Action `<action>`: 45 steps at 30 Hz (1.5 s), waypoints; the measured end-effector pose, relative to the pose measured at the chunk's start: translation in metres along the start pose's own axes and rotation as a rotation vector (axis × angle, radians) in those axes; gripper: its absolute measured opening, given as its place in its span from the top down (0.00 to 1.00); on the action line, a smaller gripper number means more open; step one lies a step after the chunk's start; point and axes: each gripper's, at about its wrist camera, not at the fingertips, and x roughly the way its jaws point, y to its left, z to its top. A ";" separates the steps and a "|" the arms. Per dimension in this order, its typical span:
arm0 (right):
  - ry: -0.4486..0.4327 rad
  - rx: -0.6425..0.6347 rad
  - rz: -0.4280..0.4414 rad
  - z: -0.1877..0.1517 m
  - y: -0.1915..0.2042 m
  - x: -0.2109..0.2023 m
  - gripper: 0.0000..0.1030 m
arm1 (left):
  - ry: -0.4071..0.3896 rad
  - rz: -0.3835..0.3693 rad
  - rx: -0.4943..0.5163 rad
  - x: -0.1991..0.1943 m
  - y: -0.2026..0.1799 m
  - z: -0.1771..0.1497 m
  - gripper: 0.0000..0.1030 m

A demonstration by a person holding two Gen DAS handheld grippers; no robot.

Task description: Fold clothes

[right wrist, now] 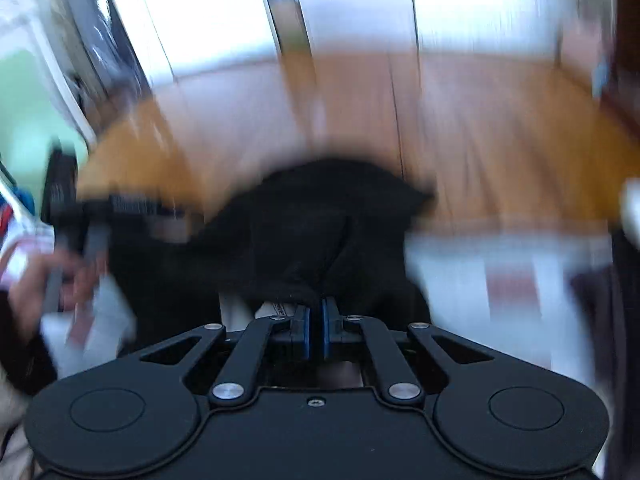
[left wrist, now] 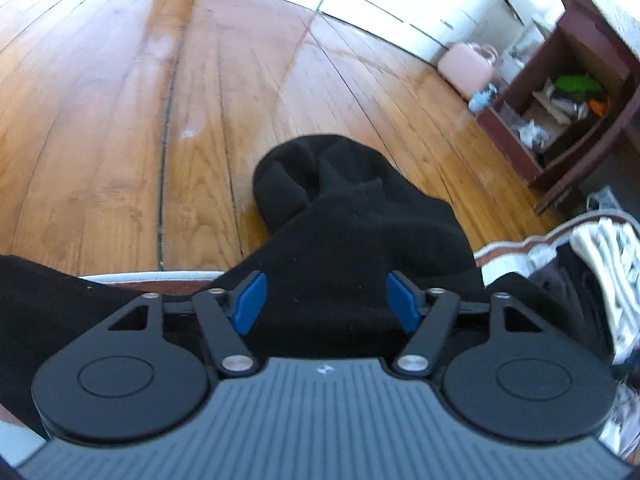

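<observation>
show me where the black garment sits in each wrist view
Left wrist view: the black garment fills the lower middle, lying between the open left tongs and bunching forward over the wooden floor.
Right wrist view: blurred, dark, centre frame, its near edge pinched in the shut right tongs.
Shared landmark: the wooden floor behind it.

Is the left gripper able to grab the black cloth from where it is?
Probably yes. The left gripper is open, its blue pads either side of the black garment, and nothing lies between. Closing should catch it.
</observation>
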 end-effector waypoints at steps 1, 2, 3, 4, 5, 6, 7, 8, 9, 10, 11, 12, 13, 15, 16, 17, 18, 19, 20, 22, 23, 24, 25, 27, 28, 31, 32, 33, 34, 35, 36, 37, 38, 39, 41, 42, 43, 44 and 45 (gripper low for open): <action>0.084 0.055 0.012 -0.009 -0.008 0.006 0.93 | 0.005 0.003 0.013 0.002 -0.003 -0.001 0.29; 0.141 0.093 0.021 -0.019 -0.013 0.011 0.93 | 0.014 0.018 0.022 0.006 -0.005 -0.002 0.27; 0.189 0.121 0.028 -0.027 -0.017 0.016 0.93 | 0.019 0.040 0.028 0.009 -0.005 -0.004 0.24; 0.214 0.118 0.028 -0.032 -0.016 0.020 0.93 | 0.024 0.062 0.033 0.012 -0.004 -0.005 0.23; 0.236 0.108 0.028 -0.036 -0.014 0.023 0.93 | 0.027 0.083 0.032 0.014 -0.002 -0.006 0.23; 0.257 0.096 0.035 -0.036 -0.011 0.025 0.92 | 0.031 0.093 0.023 0.016 0.001 -0.007 0.23; 0.279 0.083 0.042 -0.034 -0.008 0.026 0.90 | 0.035 0.096 0.007 0.016 0.005 -0.007 0.23; 0.289 0.068 0.051 -0.029 -0.005 0.024 0.83 | 0.038 0.098 -0.010 0.017 0.008 -0.007 0.23; 0.268 0.048 0.064 -0.019 -0.003 0.014 0.79 | 0.039 0.098 -0.029 0.017 0.012 -0.006 0.23; 0.246 0.028 0.078 -0.008 -0.001 0.005 0.78 | 0.037 0.099 -0.048 0.019 0.016 -0.006 0.23; 0.225 0.009 0.091 0.003 0.001 -0.004 0.75 | 0.037 0.101 -0.062 0.021 0.020 -0.006 0.23; 0.190 0.000 0.112 0.016 0.001 -0.013 0.57 | 0.037 0.104 -0.075 0.022 0.023 -0.006 0.21; 0.122 0.022 0.152 0.031 -0.003 -0.019 0.45 | 0.040 0.107 -0.082 0.024 0.024 -0.006 0.18; 0.068 0.066 0.158 0.047 -0.012 -0.009 0.28 | 0.047 0.114 -0.094 0.028 0.026 -0.008 0.14; 0.064 0.088 0.140 0.051 -0.017 0.002 0.27 | 0.046 0.114 -0.085 0.029 0.025 -0.008 0.13; 0.060 0.110 0.122 0.054 -0.022 0.014 0.27 | 0.041 0.117 -0.073 0.030 0.023 -0.008 0.13; 0.056 0.133 0.104 0.057 -0.027 0.025 0.27 | 0.035 0.119 -0.060 0.030 0.021 -0.008 0.13; 0.053 0.155 0.086 0.061 -0.031 0.037 0.27 | 0.024 0.118 -0.045 0.031 0.019 -0.010 0.13; 0.049 0.177 0.068 0.064 -0.036 0.048 0.27 | 0.012 0.108 -0.029 0.033 0.016 -0.011 0.14; 0.042 0.222 0.031 0.071 -0.045 0.071 0.27 | 0.001 0.106 0.003 0.036 0.009 -0.012 0.15; 0.038 0.244 0.013 0.074 -0.050 0.083 0.27 | 0.001 0.110 0.020 0.038 0.006 -0.011 0.16; 0.034 0.266 -0.005 0.078 -0.055 0.094 0.27 | -0.004 0.108 0.040 0.038 0.001 -0.011 0.16; 0.030 0.289 -0.023 0.081 -0.059 0.106 0.27 | -0.012 0.094 0.055 0.038 -0.003 -0.011 0.23; 0.023 0.333 -0.060 0.088 -0.069 0.129 0.27 | -0.013 0.078 0.078 0.039 -0.012 -0.011 0.68; 0.019 0.355 -0.078 0.091 -0.073 0.140 0.27 | -0.009 0.096 0.109 0.041 -0.020 -0.013 0.89; -0.027 0.348 -0.114 0.100 -0.071 0.161 0.41 | -0.036 0.141 0.216 0.038 -0.043 -0.015 0.97; -0.059 0.312 -0.117 0.103 -0.064 0.162 0.64 | -0.062 0.143 0.233 0.029 -0.046 -0.012 0.97; -0.090 0.276 -0.120 0.105 -0.056 0.162 0.91 | -0.089 0.140 0.240 0.018 -0.048 -0.009 0.99; -0.121 0.240 -0.123 0.108 -0.048 0.163 0.91 | -0.128 0.110 0.205 0.003 -0.044 -0.002 0.99; -0.164 0.198 -0.121 0.111 -0.038 0.160 0.92 | -0.167 0.080 0.168 -0.012 -0.040 0.005 0.99; -0.239 0.140 -0.104 0.115 -0.024 0.146 0.92 | -0.203 0.052 0.121 -0.028 -0.030 0.012 1.00; -0.308 0.080 -0.088 0.120 -0.008 0.133 0.92 | -0.236 0.041 0.083 -0.041 -0.020 0.016 1.00; -0.354 0.020 -0.078 0.127 0.011 0.120 0.92 | -0.268 0.029 0.045 -0.054 -0.009 0.020 1.00; -0.388 -0.030 -0.072 0.133 0.030 0.110 0.92 | -0.294 0.021 0.007 -0.066 0.003 0.023 1.00; -0.443 -0.089 -0.001 0.138 0.069 0.096 0.92 | -0.293 0.034 -0.080 -0.076 0.035 0.020 1.00; -0.462 -0.102 0.050 0.138 0.088 0.091 0.92 | -0.289 0.043 -0.122 -0.080 0.051 0.019 1.00; -0.461 -0.100 0.107 0.133 0.105 0.092 0.92 | -0.269 0.059 -0.160 -0.081 0.066 0.017 1.00; -0.427 -0.119 0.159 0.126 0.123 0.097 0.92 | -0.252 0.069 -0.199 -0.081 0.080 0.015 1.00; -0.360 -0.181 0.188 0.117 0.143 0.106 0.92 | -0.245 0.052 -0.242 -0.081 0.091 0.014 0.99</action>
